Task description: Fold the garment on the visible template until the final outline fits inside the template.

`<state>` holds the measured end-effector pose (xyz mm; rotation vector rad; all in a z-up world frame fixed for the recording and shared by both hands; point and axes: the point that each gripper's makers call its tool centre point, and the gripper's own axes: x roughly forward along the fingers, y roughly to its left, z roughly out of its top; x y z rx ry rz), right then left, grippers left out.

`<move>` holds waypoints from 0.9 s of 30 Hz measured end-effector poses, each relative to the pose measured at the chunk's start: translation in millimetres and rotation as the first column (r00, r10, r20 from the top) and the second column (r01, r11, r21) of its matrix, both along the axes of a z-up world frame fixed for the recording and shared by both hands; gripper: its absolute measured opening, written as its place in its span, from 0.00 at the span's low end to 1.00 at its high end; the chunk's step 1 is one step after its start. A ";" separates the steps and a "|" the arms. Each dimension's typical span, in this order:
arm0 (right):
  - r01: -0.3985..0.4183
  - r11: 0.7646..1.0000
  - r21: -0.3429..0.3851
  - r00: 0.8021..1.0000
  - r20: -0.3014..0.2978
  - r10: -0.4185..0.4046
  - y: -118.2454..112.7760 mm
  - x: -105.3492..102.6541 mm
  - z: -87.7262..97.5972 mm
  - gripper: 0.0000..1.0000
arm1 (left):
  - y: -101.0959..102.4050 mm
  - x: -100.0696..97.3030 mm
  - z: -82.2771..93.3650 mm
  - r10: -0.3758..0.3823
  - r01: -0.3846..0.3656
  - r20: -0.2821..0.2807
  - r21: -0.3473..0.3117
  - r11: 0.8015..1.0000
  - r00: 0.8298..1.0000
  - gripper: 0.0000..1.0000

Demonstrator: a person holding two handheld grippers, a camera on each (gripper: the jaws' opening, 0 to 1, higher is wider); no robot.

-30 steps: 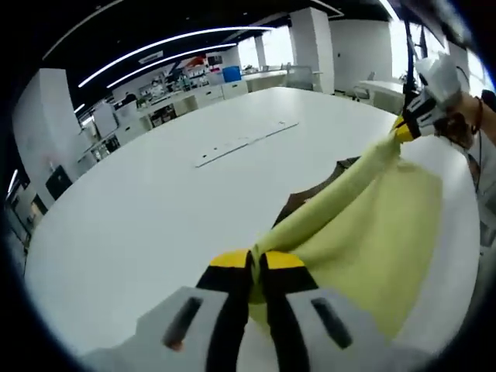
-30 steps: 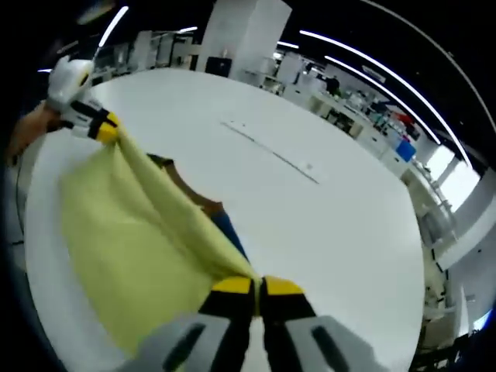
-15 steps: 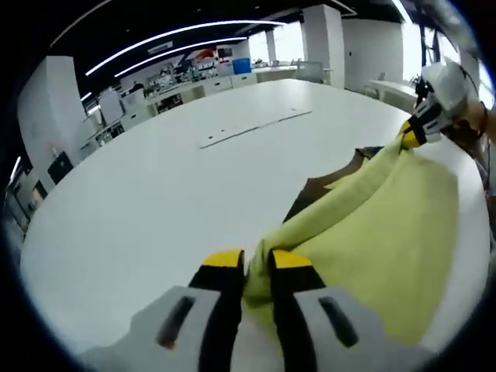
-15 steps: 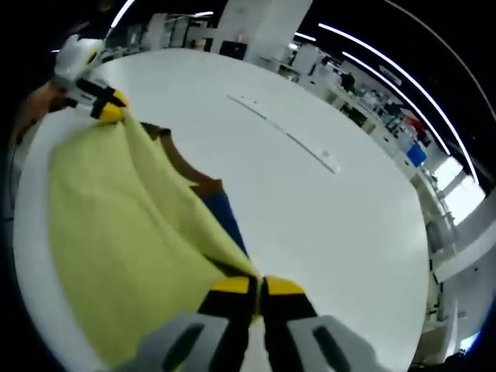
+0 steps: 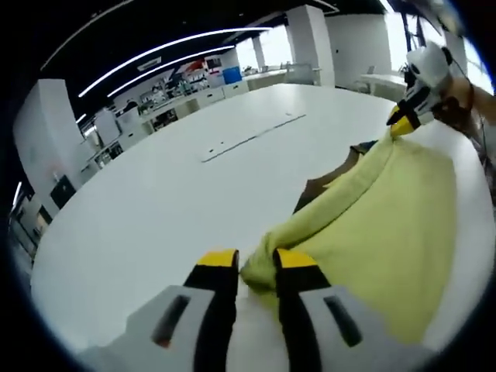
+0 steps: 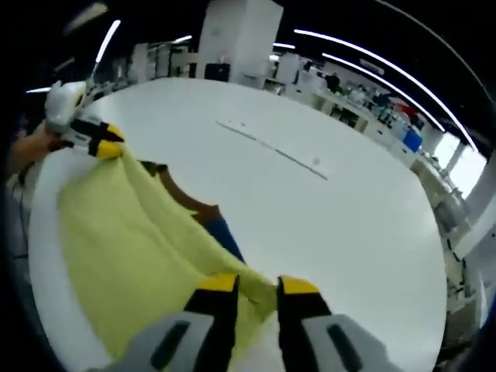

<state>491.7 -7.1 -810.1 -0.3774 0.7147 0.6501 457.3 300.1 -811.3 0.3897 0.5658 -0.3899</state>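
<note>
A pale yellow garment (image 5: 380, 225) lies spread on the white table (image 5: 155, 209), over a brown template (image 5: 322, 184) with a blue part (image 5: 364, 146) showing past its far edge. My left gripper (image 5: 256, 267) is open, and a bunched corner of the garment rests loose between its jaws. In the right gripper view the same garment (image 6: 132, 248) covers the brown template (image 6: 190, 203) and the blue part (image 6: 226, 232). My right gripper (image 6: 257, 288) is open too, with the other corner between its jaws. Each gripper also appears at the far corner in the other's view: the right gripper (image 5: 403, 120), the left gripper (image 6: 105, 142).
A thin white strip (image 5: 252, 138) lies farther out on the table, also seen as the strip (image 6: 271, 149). Desks, shelves and pillars stand beyond the table. A person's hand (image 5: 457, 101) holds the right gripper.
Both grippers' jaws have spread apart from shut. The stretched garment edge has gone slack and lowered onto the table.
</note>
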 end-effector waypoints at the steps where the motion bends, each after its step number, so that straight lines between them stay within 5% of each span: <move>1: -0.012 1.000 0.020 1.000 0.004 0.012 2.2 -0.9 3.5 0.17 | 3.0 -0.2 1.4 -0.004 0.004 0.009 0.018 1.000 1.000 0.13; 6: -0.100 0.995 0.009 0.995 0.014 0.100 5.7 -13.2 6.9 0.23 | 4.0 -6.6 7.7 -0.037 0.038 0.022 -0.017 0.999 0.999 0.13; 12: -0.185 0.971 -0.154 0.980 0.041 0.193 -4.0 -14.4 -12.6 0.25 | 3.2 -12.3 -7.8 -0.110 0.111 -0.027 0.047 0.993 0.994 0.20; 16: -0.253 0.917 -0.309 0.960 0.036 0.277 -10.4 -14.3 -31.7 0.24 | 6.1 -4.7 -15.9 -0.120 0.122 -0.028 0.098 0.988 0.992 0.18; 19: -0.237 0.941 -0.240 0.964 0.065 0.259 0.6 -14.5 -29.1 0.21 | 7.6 2.1 -18.7 -0.106 0.108 -0.024 0.131 0.985 0.994 0.16; 27: -0.168 0.959 -0.227 0.977 0.091 0.192 -5.2 3.4 -28.0 0.19 | 5.9 16.8 -18.1 -0.075 0.075 0.001 0.130 0.989 0.997 0.15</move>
